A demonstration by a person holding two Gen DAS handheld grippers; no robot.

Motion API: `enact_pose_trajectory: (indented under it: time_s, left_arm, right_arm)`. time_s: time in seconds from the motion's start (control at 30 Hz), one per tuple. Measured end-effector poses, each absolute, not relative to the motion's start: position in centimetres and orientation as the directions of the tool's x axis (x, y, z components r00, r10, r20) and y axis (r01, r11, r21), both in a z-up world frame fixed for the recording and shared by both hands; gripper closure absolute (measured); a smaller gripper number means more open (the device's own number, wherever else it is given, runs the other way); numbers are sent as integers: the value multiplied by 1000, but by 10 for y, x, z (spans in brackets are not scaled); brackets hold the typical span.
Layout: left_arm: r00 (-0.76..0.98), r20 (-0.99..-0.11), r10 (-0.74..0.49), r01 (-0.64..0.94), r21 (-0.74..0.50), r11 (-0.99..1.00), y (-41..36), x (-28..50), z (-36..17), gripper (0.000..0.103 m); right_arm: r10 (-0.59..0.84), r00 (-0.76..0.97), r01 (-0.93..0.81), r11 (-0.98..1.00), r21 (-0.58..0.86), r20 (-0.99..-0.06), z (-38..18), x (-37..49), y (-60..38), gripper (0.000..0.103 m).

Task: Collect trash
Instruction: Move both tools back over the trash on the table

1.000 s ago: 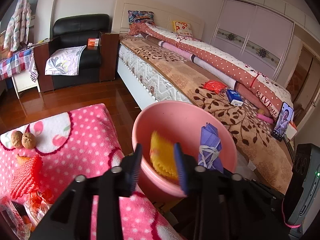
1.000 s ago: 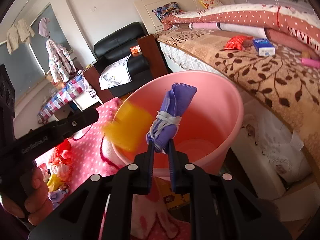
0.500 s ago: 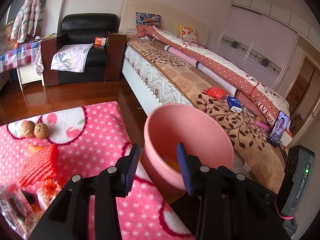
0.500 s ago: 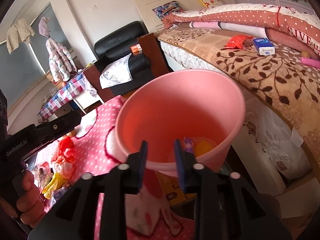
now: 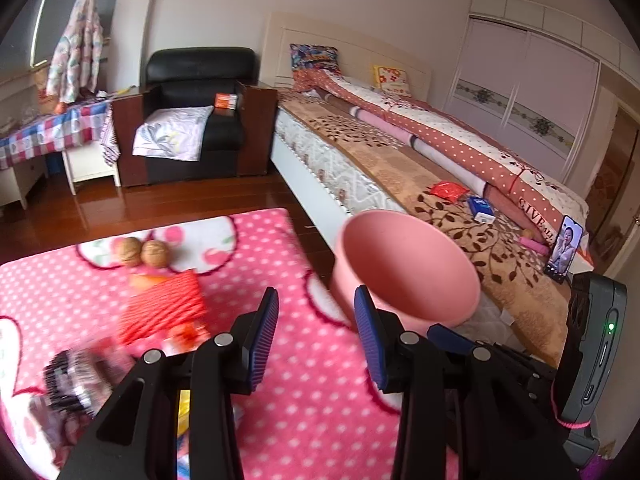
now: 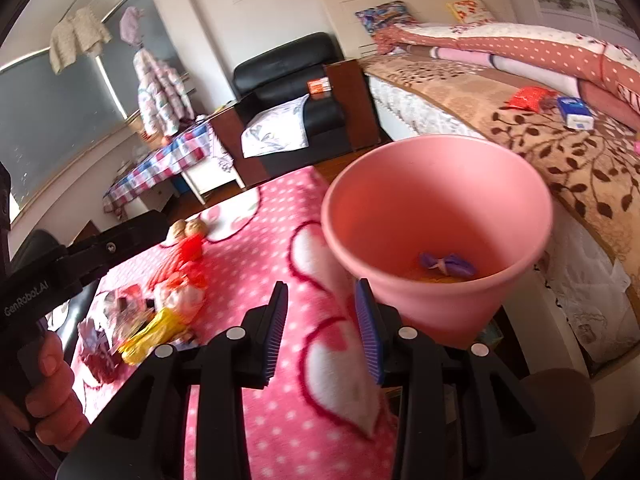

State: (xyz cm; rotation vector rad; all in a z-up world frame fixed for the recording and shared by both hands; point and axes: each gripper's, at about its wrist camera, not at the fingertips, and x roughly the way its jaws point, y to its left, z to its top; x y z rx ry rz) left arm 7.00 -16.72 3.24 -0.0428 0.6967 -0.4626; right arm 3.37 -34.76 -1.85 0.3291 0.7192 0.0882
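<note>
A pink bucket [image 5: 404, 268] [image 6: 432, 216] stands at the right edge of a pink dotted blanket [image 5: 320, 412] [image 6: 256, 248]. A purple wrapper [image 6: 448, 264] lies at its bottom on something yellow-orange. My left gripper [image 5: 316, 300] is open and empty over the blanket, left of the bucket. My right gripper [image 6: 322, 292] is open and empty too, just short of the bucket's near wall. On the blanket lie a red netted piece [image 5: 164, 308] [image 6: 192, 246], two walnuts [image 5: 140, 254], a yellow wrapper [image 6: 156, 334] and blurred dark wrappers [image 5: 76, 380].
A bed [image 5: 400, 168] runs along the right behind the bucket, with a red packet [image 5: 448, 191], a blue box [image 5: 482, 208] and a phone [image 5: 564, 248] on it. A black armchair [image 5: 200, 120] and a checked-cloth table [image 5: 52, 132] stand across the wooden floor [image 5: 160, 200].
The yellow piece and the purple wrapper left the jaws and fell into the bucket. The right jaws opened. Both grippers drew back from over the bucket toward the blanket.
</note>
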Motion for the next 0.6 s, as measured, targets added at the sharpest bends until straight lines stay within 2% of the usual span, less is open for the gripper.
enact_pose_trajectory:
  time_s: [0.3,0.6]
  left_arm:
    - [730,-590,-344,301,-174,937,-104,41,41,59]
    - [786,-584,-204,170,-113,979,-28,5,39,54]
  right_arm:
    - [275,732,-74,941,329,-623,-13,22,-311,67]
    - [334,706,-163,935,316,-625,-15,13,-280,67]
